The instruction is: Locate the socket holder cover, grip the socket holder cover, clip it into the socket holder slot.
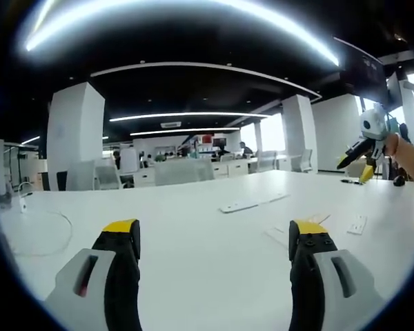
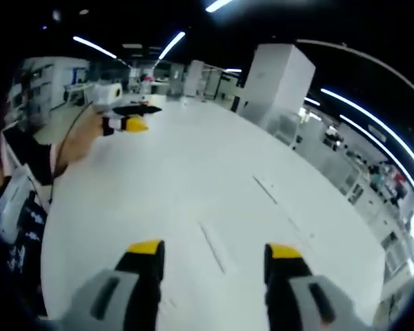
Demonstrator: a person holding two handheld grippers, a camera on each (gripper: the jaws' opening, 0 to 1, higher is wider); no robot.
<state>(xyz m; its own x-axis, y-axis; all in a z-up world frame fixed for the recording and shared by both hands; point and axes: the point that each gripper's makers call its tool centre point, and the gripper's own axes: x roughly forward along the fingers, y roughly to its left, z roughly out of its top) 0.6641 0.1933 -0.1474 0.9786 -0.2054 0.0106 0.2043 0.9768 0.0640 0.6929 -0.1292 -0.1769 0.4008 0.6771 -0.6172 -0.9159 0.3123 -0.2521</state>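
In the left gripper view my left gripper point(image 1: 214, 231) stands open over the white table point(image 1: 193, 241), nothing between its yellow-tipped jaws. Ahead of it lies a long white strip point(image 1: 252, 203), with a small white plate point(image 1: 357, 224) to the right and a flat white piece point(image 1: 284, 235) nearer the right jaw; I cannot tell which one is the socket holder cover. A hand holds my right gripper point(image 1: 359, 162) above the table's right side. In the right gripper view my right gripper point(image 2: 214, 252) is open and empty, with a thin strip point(image 2: 212, 248) lying between its jaws. The left gripper point(image 2: 127, 117) hangs at the upper left.
A thin cable point(image 1: 41, 234) loops on the table's left side. Chairs point(image 1: 183, 171) and white columns point(image 1: 76, 134) stand beyond the far edge. A second strip point(image 2: 265, 189) lies farther out. A person's arm and dark clothes point(image 2: 21, 207) are at the left.
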